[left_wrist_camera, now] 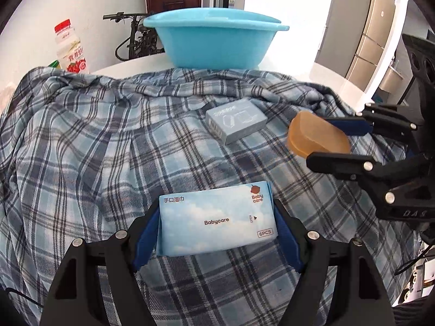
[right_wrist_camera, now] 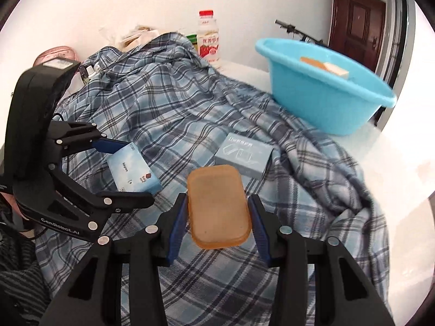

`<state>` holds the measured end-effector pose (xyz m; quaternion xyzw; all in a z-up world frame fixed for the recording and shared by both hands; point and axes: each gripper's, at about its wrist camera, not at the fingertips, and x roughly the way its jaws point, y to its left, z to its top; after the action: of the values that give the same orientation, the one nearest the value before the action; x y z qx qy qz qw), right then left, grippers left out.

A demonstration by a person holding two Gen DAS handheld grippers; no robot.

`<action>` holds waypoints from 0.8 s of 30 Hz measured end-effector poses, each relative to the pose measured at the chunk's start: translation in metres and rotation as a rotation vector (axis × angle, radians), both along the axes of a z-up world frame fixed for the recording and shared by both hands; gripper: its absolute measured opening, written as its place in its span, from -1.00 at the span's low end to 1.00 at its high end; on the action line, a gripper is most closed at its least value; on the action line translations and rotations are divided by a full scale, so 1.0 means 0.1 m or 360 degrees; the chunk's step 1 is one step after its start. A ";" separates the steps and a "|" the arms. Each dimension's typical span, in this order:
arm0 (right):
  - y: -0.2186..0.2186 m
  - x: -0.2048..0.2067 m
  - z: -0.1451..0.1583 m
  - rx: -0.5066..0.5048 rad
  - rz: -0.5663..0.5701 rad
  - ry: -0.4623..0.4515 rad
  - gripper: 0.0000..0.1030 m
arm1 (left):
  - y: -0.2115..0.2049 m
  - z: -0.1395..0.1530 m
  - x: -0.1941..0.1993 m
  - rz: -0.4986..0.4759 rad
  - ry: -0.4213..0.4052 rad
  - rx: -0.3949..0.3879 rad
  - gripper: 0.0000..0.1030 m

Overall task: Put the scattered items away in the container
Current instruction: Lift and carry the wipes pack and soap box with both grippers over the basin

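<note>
Soap (right_wrist_camera: 218, 206) sits clamped in the right claw (right_wrist_camera: 218, 212); left claw (left_wrist_camera: 217, 228) grips the wipes pack (left_wrist_camera: 216, 221).

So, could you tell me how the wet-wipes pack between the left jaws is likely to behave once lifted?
The wipes pack is a soft, flat pouch, so it will probably sag or dent rather than stay rigid. Its glossy film may slip a little. Marked six pieces, it is likely light, and the left gripper spans its full width.

Left gripper (left_wrist_camera: 217, 233) jaws spread and gripping, right gripper (right_wrist_camera: 217, 212) clamped narrow, both angled downward
</note>
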<state>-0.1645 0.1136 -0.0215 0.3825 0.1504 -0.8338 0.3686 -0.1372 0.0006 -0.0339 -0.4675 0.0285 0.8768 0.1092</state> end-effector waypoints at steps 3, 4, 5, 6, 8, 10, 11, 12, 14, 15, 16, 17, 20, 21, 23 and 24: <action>0.03 0.01 0.05 -0.0020 -0.0021 0.0014 -0.16 | 0.00 0.04 -0.03 0.0017 0.0013 0.0029 0.52; 0.04 0.01 0.07 -0.0021 -0.0032 0.0027 -0.16 | 0.00 0.06 -0.04 0.0023 0.0018 0.0038 0.52; 0.05 0.01 0.10 -0.0021 -0.0046 0.0043 -0.16 | 0.00 0.07 -0.05 0.0028 0.0023 0.0046 0.52; 0.06 0.01 0.12 -0.0025 -0.0056 0.0053 -0.16 | 0.00 0.08 -0.06 0.0034 0.0029 0.0051 0.52; 0.08 0.01 0.16 -0.0043 -0.0078 0.0063 -0.16 | 0.00 0.11 -0.08 0.0042 0.0039 0.0059 0.52; 0.11 -0.01 0.19 -0.0056 -0.0102 0.0073 -0.16 | 0.01 0.14 -0.10 0.0043 0.0052 0.0057 0.52; 0.12 -0.02 0.20 -0.0061 -0.0113 0.0080 -0.16 | 0.01 0.16 -0.11 0.0041 0.0062 0.0054 0.52; 0.13 -0.03 0.22 -0.0064 -0.0121 0.0084 -0.16 | 0.01 0.17 -0.12 0.0039 0.0071 0.0050 0.52; 0.12 -0.06 0.24 -0.0067 -0.0141 0.0092 -0.16 | -0.01 0.19 -0.14 0.0054 0.0079 0.0058 0.52; 0.12 -0.08 0.26 -0.0074 -0.0151 0.0094 -0.16 | -0.02 0.20 -0.16 0.0063 0.0081 0.0064 0.53; 0.12 -0.10 0.28 -0.0089 -0.0157 0.0095 -0.16 | -0.03 0.21 -0.17 0.0069 0.0080 0.0067 0.52; 0.11 -0.11 0.30 -0.0101 -0.0161 0.0099 -0.16 | -0.04 0.22 -0.19 0.0072 0.0081 0.0066 0.52; 0.10 -0.13 0.37 -0.0118 -0.0163 0.0136 -0.16 | -0.04 0.28 -0.23 0.0065 0.0095 0.0065 0.52; 0.09 -0.14 0.40 -0.0121 -0.0162 0.0148 -0.16 | -0.05 0.29 -0.25 0.0063 0.0095 0.0068 0.53; 0.07 -0.15 0.44 -0.0127 -0.0167 0.0167 -0.16 | -0.05 0.32 -0.29 0.0071 0.0108 0.0063 0.53; 0.06 -0.17 0.46 -0.0132 -0.0169 0.0175 -0.16 | -0.04 0.34 -0.31 0.0068 0.0116 0.0058 0.53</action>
<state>-0.1811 0.1200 0.0242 0.3279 0.1151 -0.8774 0.3306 -0.1680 -0.0036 0.0002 -0.4337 0.0064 0.8957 0.0977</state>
